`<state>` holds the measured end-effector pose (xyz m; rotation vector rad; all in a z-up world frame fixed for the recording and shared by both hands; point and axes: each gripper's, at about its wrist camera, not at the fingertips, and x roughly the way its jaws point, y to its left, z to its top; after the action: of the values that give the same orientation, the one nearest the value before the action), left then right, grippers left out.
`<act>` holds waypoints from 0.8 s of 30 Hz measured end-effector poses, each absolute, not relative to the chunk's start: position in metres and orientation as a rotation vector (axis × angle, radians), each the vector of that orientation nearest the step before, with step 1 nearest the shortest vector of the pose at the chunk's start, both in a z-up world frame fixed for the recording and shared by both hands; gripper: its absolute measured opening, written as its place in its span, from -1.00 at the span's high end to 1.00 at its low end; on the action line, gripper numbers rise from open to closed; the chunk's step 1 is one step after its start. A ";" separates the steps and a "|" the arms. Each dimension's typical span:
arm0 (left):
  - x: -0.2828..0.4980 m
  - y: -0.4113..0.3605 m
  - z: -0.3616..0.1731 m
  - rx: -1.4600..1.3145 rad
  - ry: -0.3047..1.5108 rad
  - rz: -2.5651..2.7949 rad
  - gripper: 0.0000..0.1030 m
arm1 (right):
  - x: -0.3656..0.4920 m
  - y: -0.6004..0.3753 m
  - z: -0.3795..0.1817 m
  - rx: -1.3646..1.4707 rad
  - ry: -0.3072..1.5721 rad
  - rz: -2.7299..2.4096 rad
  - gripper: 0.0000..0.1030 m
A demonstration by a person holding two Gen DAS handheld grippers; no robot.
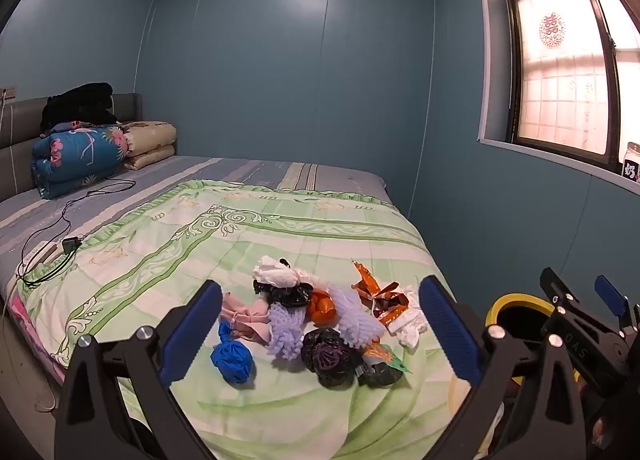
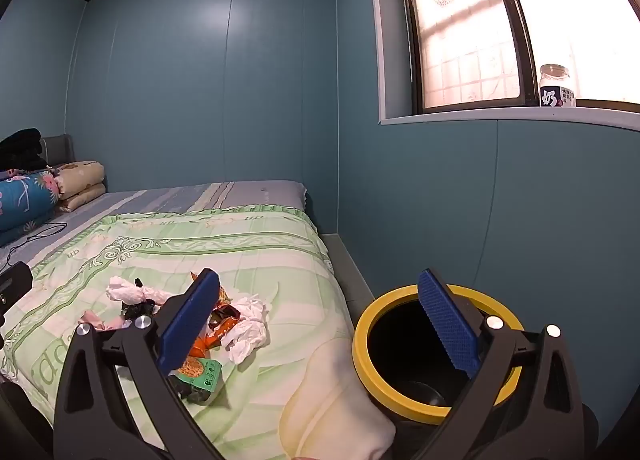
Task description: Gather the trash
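A heap of trash lies on the green bedspread, beside the yellow-rimmed bin. The left gripper and right gripper hover spread wide, seemingly holding nothing.

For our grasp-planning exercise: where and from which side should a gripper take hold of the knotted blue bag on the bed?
Grip the blue bag at its twisted neck, which sticks up from the round body. Probably approach from above and the near side, since other trash crowds its far right.

Dim room — window glare, fisheye-warped
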<state>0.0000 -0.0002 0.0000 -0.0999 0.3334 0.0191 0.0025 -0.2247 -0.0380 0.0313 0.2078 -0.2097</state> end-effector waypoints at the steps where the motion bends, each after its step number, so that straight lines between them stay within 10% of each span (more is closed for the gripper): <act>1: 0.000 0.000 0.000 -0.103 0.336 0.019 -0.85 | 0.002 -0.224 -0.038 0.031 0.206 -0.210 -0.84; 24: 0.001 0.005 -0.001 -0.124 0.349 0.017 -0.85 | 0.004 -0.225 -0.038 0.029 0.211 -0.209 -0.84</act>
<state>0.0009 0.0047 -0.0005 -0.1243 0.3495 0.0174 0.0039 -0.2255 -0.0383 0.0295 0.2110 -0.2091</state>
